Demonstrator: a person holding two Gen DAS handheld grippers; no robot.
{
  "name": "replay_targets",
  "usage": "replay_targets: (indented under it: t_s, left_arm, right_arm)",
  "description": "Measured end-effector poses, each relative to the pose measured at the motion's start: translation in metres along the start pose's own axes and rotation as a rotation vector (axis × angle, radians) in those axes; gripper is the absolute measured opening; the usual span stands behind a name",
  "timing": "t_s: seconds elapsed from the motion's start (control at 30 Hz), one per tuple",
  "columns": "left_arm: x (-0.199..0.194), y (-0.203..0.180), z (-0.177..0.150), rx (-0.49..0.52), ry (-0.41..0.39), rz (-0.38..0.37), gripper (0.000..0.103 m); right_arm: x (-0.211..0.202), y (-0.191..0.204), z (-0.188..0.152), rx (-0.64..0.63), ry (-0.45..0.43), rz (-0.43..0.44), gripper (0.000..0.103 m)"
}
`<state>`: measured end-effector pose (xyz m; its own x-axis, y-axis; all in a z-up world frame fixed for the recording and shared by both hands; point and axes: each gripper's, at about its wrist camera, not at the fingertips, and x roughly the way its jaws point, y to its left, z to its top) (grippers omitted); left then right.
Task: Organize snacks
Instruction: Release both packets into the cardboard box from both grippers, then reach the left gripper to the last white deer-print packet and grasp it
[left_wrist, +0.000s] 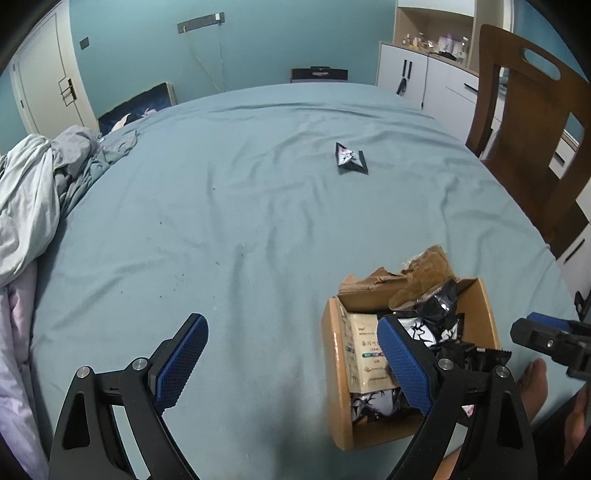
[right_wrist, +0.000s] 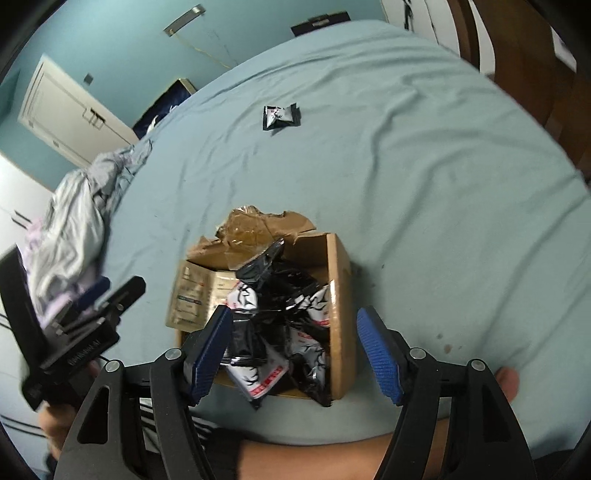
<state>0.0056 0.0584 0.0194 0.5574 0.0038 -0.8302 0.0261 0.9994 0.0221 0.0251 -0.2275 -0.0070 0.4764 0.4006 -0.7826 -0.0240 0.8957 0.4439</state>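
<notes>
An open cardboard box (left_wrist: 334, 373) (right_wrist: 341, 295) sits on the blue-green bed sheet near the front edge. It holds several black-and-white snack packets (right_wrist: 306, 314) (left_wrist: 439, 325) and a beige pouch (left_wrist: 369, 354) (right_wrist: 192, 295). One more black-and-white snack packet (left_wrist: 350, 158) (right_wrist: 281, 116) lies alone farther out on the sheet. My left gripper (left_wrist: 291, 362) is open and empty, low over the sheet just left of the box. My right gripper (right_wrist: 295, 354) is open and empty, spread over the near end of the box; it also shows at the right edge of the left wrist view (left_wrist: 546, 339).
Crumpled grey and pink bedding (left_wrist: 33, 206) (right_wrist: 70, 236) is piled at the left edge of the bed. A wooden chair (left_wrist: 532, 122) and white cabinets (left_wrist: 424, 81) stand to the right. Torn cardboard flaps (left_wrist: 417, 273) (right_wrist: 255, 229) stick up at the box's far end.
</notes>
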Motion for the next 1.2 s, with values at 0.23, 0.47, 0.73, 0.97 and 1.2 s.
replay_targets:
  t_s: [0.23,0.47,0.73,0.97,1.2]
  left_arm:
    - [0.001,-0.002,-0.001,0.008,0.014,0.007,0.095]
    - [0.006,-0.005,-0.001,0.038,0.055,-0.031,0.095]
    - [0.025,-0.017,0.03,0.069,0.141,-0.04,0.095]
    - [0.057,-0.024,0.103,-0.057,0.216,-0.127,0.095]
    - [0.129,-0.036,0.182,-0.2,0.289,-0.186,0.095]
  right_arm:
    - [0.0,0.018,-0.005,-0.058,0.007,-0.036,0.069]
    - [-0.001,0.014,-0.001,-0.043,0.013,-0.055,0.069]
    - [0.005,0.01,0.0,-0.048,0.065,-0.071,0.069]
    - [0.003,0.002,0.005,-0.014,0.086,-0.046,0.069]
    - [0.021,-0.019,0.009,0.107,0.186,-0.022,0.069]
